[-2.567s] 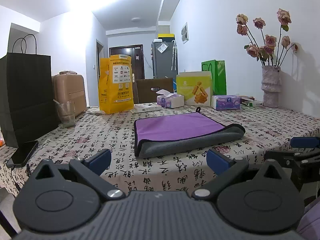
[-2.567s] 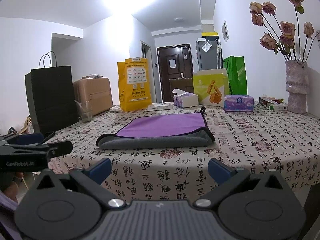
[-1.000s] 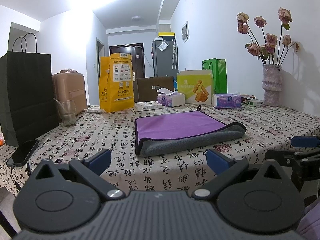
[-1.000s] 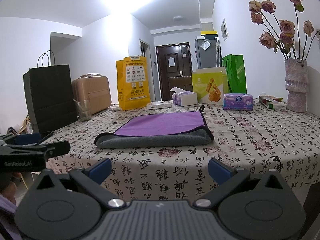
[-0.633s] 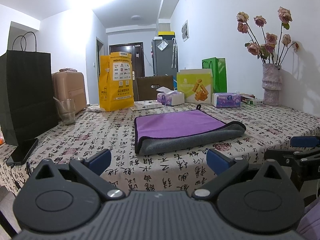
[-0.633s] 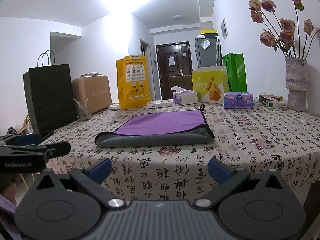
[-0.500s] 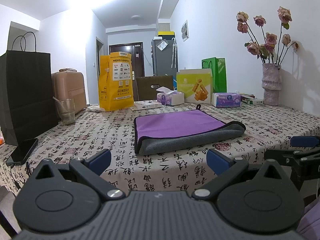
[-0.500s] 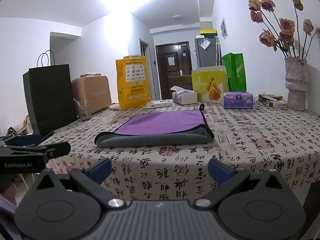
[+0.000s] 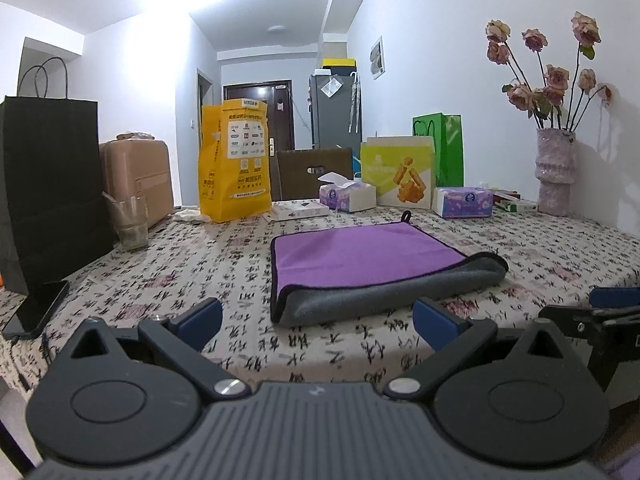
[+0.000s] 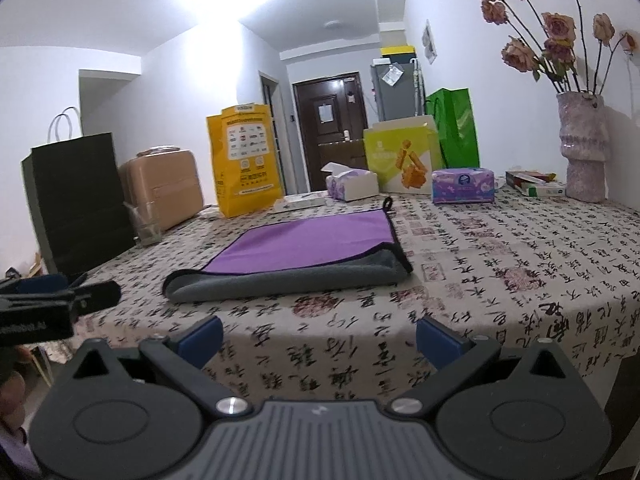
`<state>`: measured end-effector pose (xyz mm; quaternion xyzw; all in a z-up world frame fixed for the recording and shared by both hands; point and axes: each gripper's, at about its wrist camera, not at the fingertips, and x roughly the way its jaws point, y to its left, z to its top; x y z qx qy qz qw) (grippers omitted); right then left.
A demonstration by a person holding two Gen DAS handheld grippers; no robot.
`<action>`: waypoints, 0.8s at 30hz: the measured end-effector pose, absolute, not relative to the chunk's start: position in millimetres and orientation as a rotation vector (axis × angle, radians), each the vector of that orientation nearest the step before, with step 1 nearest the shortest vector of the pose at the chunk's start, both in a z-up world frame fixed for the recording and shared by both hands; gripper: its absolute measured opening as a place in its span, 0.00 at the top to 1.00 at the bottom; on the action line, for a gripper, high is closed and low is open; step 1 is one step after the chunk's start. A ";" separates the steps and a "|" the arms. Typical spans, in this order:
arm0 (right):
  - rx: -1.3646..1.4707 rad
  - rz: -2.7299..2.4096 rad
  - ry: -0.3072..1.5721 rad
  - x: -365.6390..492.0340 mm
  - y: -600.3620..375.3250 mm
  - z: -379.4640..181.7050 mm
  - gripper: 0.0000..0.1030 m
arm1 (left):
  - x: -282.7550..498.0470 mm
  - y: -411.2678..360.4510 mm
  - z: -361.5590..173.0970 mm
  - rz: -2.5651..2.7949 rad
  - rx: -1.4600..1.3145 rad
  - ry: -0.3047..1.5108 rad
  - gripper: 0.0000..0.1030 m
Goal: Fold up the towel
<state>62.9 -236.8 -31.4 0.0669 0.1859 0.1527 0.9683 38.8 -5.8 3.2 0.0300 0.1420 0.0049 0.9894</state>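
Observation:
A purple towel with a grey underside [image 9: 360, 264] lies folded on the patterned tablecloth [image 9: 224, 264], its grey fold toward me. It also shows in the right wrist view [image 10: 304, 256]. My left gripper [image 9: 318, 320] is open and empty, held off the table's near edge. My right gripper [image 10: 320, 338] is open and empty, also short of the edge and a little raised. The right gripper shows at the right edge of the left wrist view [image 9: 600, 312]; the left gripper shows at the left edge of the right wrist view [image 10: 52, 304].
A black paper bag [image 9: 48, 192], a phone [image 9: 36, 310] and a glass [image 9: 130, 220] stand at the left. A yellow bag [image 9: 234, 164], tissue boxes [image 9: 462, 202], a green bag [image 9: 448, 152] and a vase of roses [image 9: 554, 176] line the far side.
The right gripper has risen and tilted, so its view looks down on the table more. The left gripper has barely moved. The towel has not moved.

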 end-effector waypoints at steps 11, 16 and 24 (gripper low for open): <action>0.131 0.365 0.408 117.8 -248.1 -31.3 0.15 | 107.8 -5.6 7.3 -0.003 -0.005 0.353 0.00; 0.102 0.380 0.421 148.2 -251.1 -30.0 0.17 | 136.7 1.7 3.1 0.004 -0.011 0.388 0.00; 0.048 0.407 0.457 205.5 -251.7 -33.6 0.27 | 178.6 17.0 -13.5 0.010 0.010 0.480 0.09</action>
